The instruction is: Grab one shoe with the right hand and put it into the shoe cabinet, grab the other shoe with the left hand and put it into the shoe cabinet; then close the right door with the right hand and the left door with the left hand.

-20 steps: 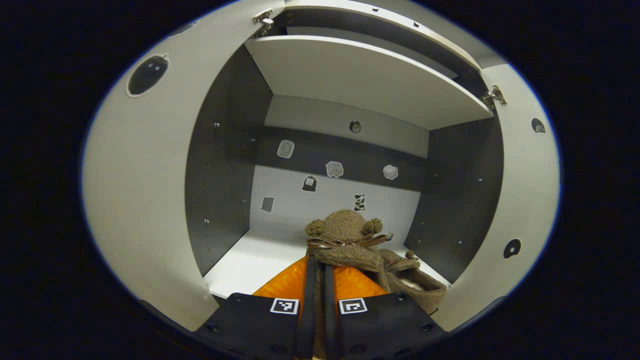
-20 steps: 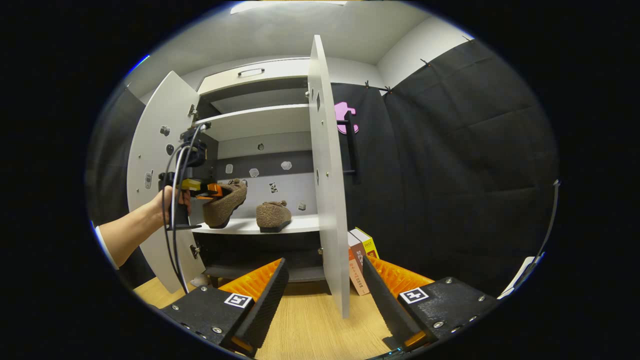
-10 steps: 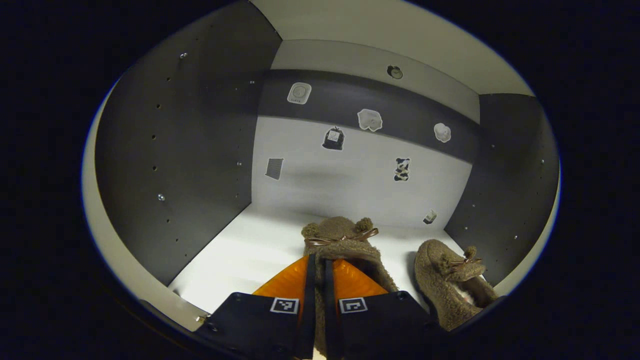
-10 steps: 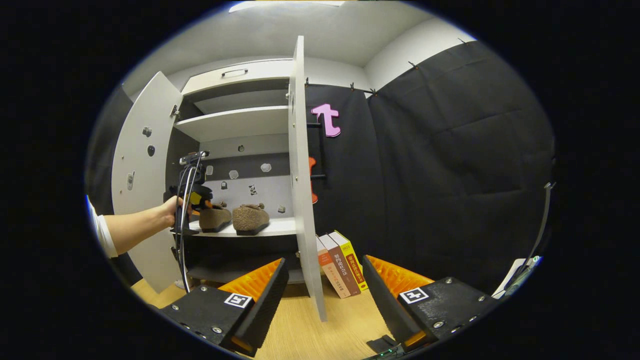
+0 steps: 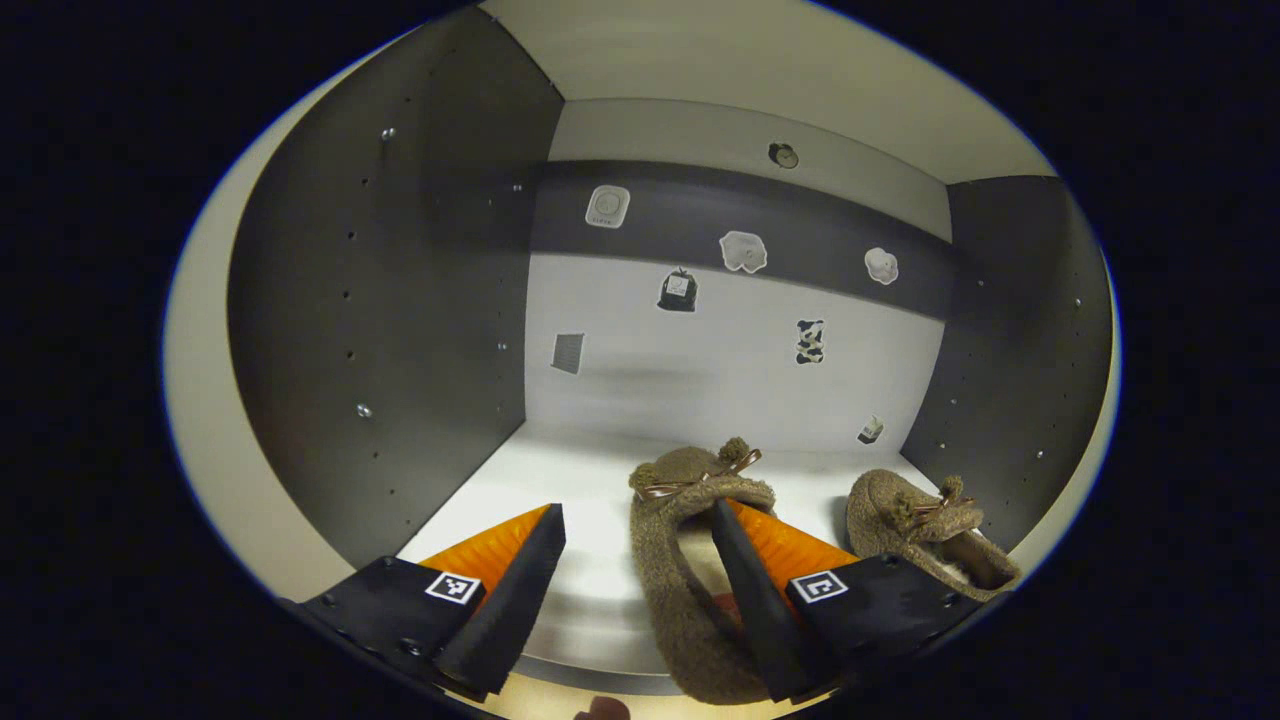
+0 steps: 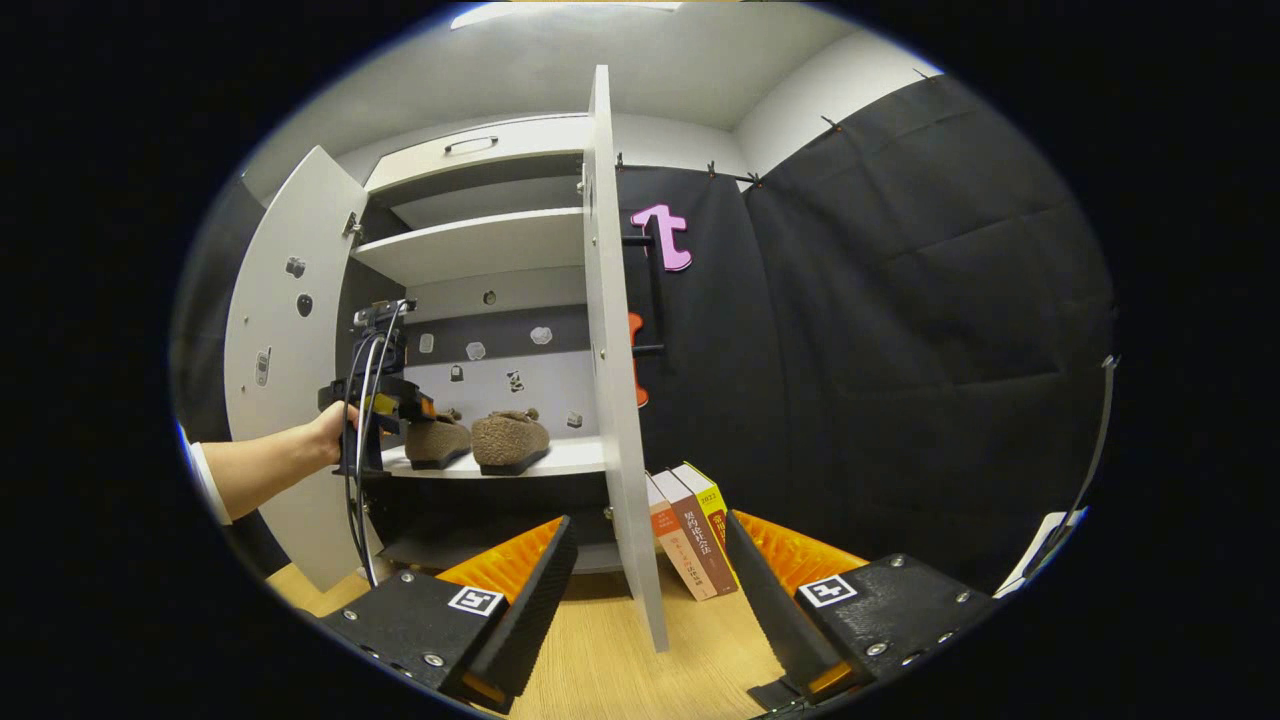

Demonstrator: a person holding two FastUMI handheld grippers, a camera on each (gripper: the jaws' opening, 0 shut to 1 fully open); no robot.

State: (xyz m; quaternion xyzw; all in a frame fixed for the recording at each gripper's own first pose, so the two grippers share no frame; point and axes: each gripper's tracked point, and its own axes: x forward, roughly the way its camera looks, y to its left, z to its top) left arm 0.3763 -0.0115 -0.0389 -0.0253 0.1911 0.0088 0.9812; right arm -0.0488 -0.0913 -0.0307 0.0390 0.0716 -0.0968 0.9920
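Two brown fuzzy shoes with bows stand side by side on the white shelf [image 5: 545, 490] inside the shoe cabinet. The left shoe [image 5: 680, 570] lies between the fingers of my left gripper [image 5: 632, 510], which is open; its right finger [image 5: 755, 590] sits at the shoe's opening. The other shoe [image 5: 925, 525] rests to the right, near the dark side wall. In the right gripper view my right gripper [image 6: 648, 522] hangs open and empty over the wooden floor, well short of the cabinet. There, a hand holds the left gripper [image 6: 385, 405] at the shelf by both shoes [image 6: 510, 440].
Both cabinet doors stand open: the right door [image 6: 612, 350] edge-on just ahead of my right gripper, the left door [image 6: 280, 330] beyond the sleeved arm [image 6: 255, 465]. Several books [image 6: 690, 530] lean on the floor behind the right door. A higher shelf [image 6: 470, 245] spans the cabinet.
My left gripper has opened and let go of the shoe, which now rests on the shelf beside the other one. The right gripper has stayed open and barely shifted.
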